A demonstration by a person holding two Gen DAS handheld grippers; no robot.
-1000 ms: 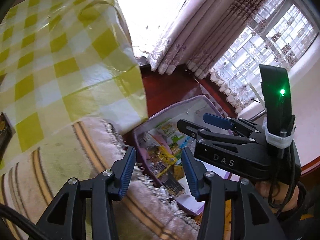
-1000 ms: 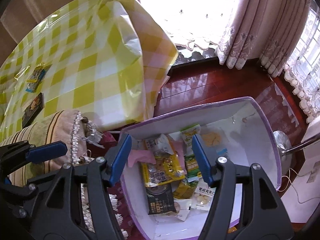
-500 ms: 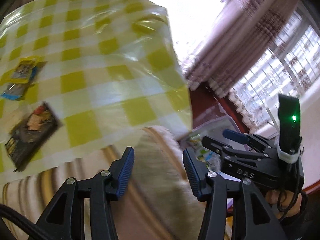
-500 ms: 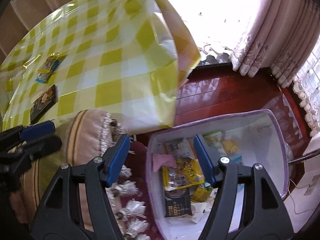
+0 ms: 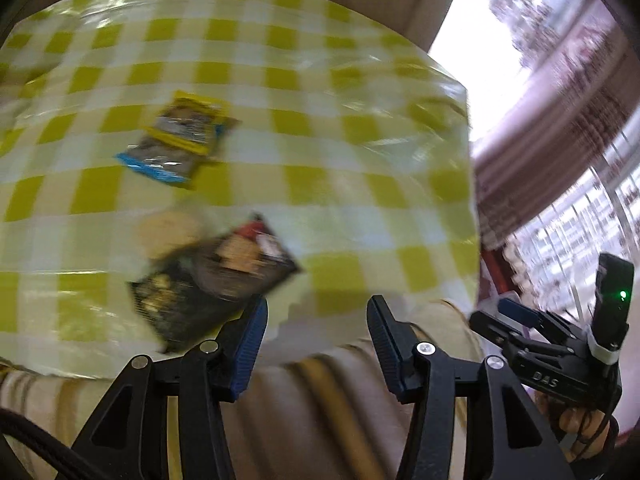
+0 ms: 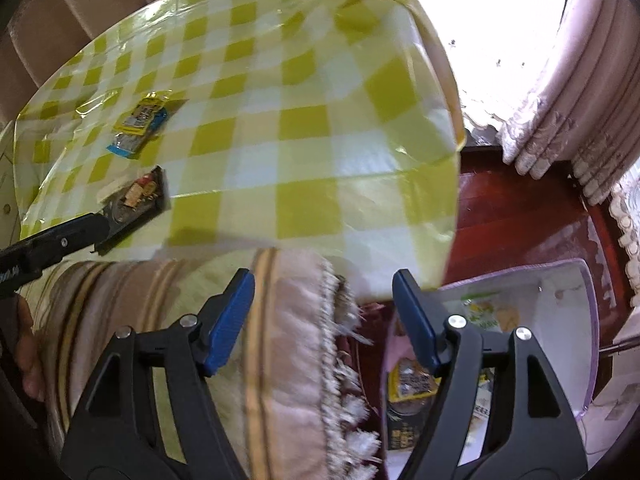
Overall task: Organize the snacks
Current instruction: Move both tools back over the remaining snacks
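Note:
Two snack packs lie on the yellow-checked tablecloth (image 5: 320,92): a dark pack (image 5: 212,280) near the table's front edge and a yellow-and-blue pack (image 5: 180,140) farther back. My left gripper (image 5: 316,320) hangs open and empty just right of the dark pack, above the table edge. The right gripper (image 6: 324,312) is empty, its jaws opening, over a striped fringed cushion (image 6: 280,340). The purple-rimmed box (image 6: 588,320) with several snack packets sits on the floor at lower right. Both packs, dark (image 6: 138,196) and yellow (image 6: 138,126), show far left in the right wrist view, the left gripper's finger (image 6: 56,240) beside them.
The table's right edge drops to a red wooden floor (image 6: 520,208). Curtains (image 6: 580,100) and a bright window fill the right side. A hand (image 6: 24,360) grips the left tool at the lower left. The right gripper's tool (image 5: 552,356) appears lower right in the left wrist view.
Both grippers swung left, away from the box and toward the table. The two packs on the cloth came into the left wrist view. The right jaws have spread wider.

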